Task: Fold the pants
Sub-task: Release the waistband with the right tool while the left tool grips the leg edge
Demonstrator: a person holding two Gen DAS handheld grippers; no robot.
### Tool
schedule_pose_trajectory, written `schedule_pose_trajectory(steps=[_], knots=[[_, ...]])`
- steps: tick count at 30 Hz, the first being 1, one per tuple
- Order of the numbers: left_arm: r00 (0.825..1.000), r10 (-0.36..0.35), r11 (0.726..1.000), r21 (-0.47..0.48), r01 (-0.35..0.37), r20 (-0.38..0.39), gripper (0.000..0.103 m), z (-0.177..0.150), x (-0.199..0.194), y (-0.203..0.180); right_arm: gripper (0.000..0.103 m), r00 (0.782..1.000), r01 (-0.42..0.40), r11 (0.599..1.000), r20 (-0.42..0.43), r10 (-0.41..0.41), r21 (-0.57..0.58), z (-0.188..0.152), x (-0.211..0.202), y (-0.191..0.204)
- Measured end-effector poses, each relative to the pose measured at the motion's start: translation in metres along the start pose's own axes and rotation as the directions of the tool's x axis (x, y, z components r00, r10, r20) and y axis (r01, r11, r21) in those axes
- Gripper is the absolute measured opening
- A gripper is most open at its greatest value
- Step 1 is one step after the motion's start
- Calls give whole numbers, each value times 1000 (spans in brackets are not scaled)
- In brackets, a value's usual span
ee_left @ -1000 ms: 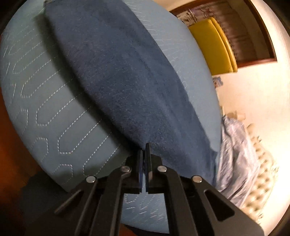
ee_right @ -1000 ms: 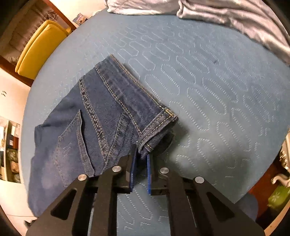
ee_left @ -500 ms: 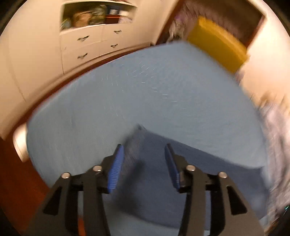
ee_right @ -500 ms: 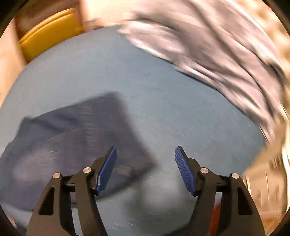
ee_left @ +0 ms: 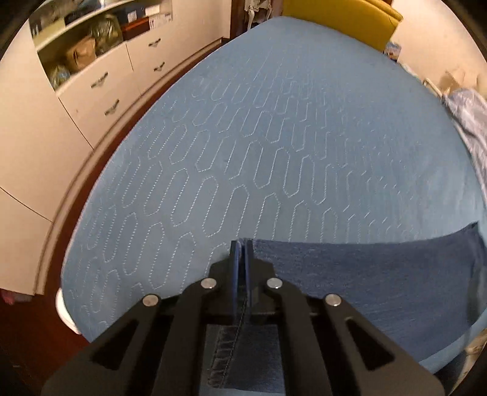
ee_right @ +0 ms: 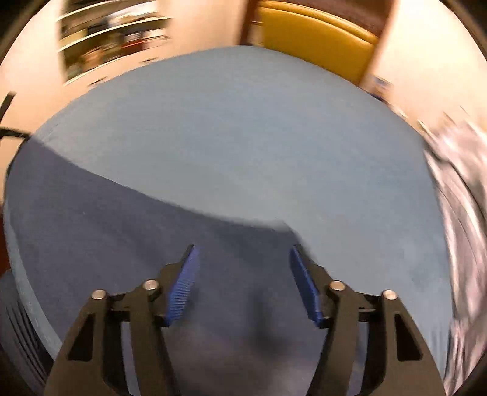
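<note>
Dark blue jeans (ee_left: 365, 274) lie folded flat on the light blue quilted bed cover (ee_left: 274, 137), at the near right in the left wrist view. My left gripper (ee_left: 241, 243) is shut on the jeans' near left corner, and a stitched seam runs back between its pads. In the blurred right wrist view the jeans (ee_right: 106, 219) spread across the lower left. My right gripper (ee_right: 243, 252) hovers over their far right corner with its jaws wide apart and closing. Denim lies below the gap, and the blue pads (ee_right: 185, 280) press on nothing.
A white cabinet with drawers and open shelves (ee_left: 106, 85) stands past the bed's left edge. A yellow chair (ee_left: 341, 18) is at the far end. Crumpled grey-blue bedding (ee_left: 468, 121) lies along the right side. The bed's dark wooden frame (ee_left: 61, 243) curves at the left.
Both grippers let go of the jeans, opened and swung round to face the chair end. The left has shut again on a corner; the right stays open and has narrowed a little.
</note>
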State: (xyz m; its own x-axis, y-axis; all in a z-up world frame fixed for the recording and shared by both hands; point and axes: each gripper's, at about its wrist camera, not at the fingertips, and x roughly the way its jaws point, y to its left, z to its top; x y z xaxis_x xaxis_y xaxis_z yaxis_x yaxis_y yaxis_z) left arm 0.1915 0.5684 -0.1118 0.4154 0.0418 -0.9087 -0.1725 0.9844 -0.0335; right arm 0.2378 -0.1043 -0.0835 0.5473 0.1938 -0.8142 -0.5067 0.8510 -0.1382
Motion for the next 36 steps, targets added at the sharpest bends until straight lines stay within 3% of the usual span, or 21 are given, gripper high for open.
schedule_pose_trajectory(steps=[3, 8, 10, 13, 15, 16, 17, 21, 22, 23, 25, 27, 30, 31, 34, 36], knots=[[1000, 6, 1000, -13, -5, 22, 3, 1, 0, -4, 49, 989, -148, 982, -27, 146, -113, 31, 40, 47], [993, 15, 999, -37, -11, 114, 1, 0, -13, -3, 49, 993, -77, 989, -94, 65, -127, 45, 98, 62], [981, 143, 987, -96, -131, 133, 0, -3, -5, 10, 49, 995, -59, 994, -81, 52, -90, 42, 107, 62], [993, -2, 974, -226, 29, 119, 1, -8, -2, 38, 49, 999, -25, 1000, -36, 25, 5, 42, 105, 53], [988, -51, 973, -217, 82, 145, 18, -11, -10, 38, 49, 1000, -2, 997, 10, 1, 71, 43, 94, 40], [988, -72, 973, -208, 100, 138, 45, -11, -10, 35, 49, 999, -31, 994, 39, 27, 102, 41, 85, 34], [988, -76, 974, -203, 103, 136, 55, -12, -10, 32, 50, 994, -63, 988, 96, 49, 144, 38, 67, 20], [994, -72, 986, -148, 83, 77, 53, -5, 12, 18, 50, 987, -1, 968, 154, -39, 252, -5, 5, -43], [995, -79, 987, -136, 85, 53, 47, -3, 20, 13, 50, 988, 33, 957, 137, -76, 289, -23, -8, -62], [998, -67, 992, -104, 69, 19, 15, -1, 31, 5, 50, 985, 104, 934, 92, -143, 342, -48, -23, -91], [1000, -12, 999, -49, 11, -20, 13, 1, 42, -8, 50, 977, 193, 890, 6, -215, 413, -90, -36, -141], [999, 36, 999, -31, -36, -22, 13, 2, 45, -14, 51, 962, 268, 820, -102, -252, 506, -144, -48, -207], [996, 85, 996, -29, -85, -19, 13, 0, 47, -24, 52, 963, 268, 729, -193, -187, 630, -202, -51, -284], [996, 91, 995, -32, -91, -19, 13, -1, 46, -26, 57, 961, 274, 711, -211, -178, 647, -213, -49, -298], [996, 82, 994, -67, -84, -28, 13, -4, 41, -27, 78, 983, 167, 683, -174, -58, 711, -227, -34, -321], [996, 82, 994, -76, -85, -37, 13, -3, 41, -26, 72, 990, 89, 673, -137, 19, 734, -231, -21, -328]])
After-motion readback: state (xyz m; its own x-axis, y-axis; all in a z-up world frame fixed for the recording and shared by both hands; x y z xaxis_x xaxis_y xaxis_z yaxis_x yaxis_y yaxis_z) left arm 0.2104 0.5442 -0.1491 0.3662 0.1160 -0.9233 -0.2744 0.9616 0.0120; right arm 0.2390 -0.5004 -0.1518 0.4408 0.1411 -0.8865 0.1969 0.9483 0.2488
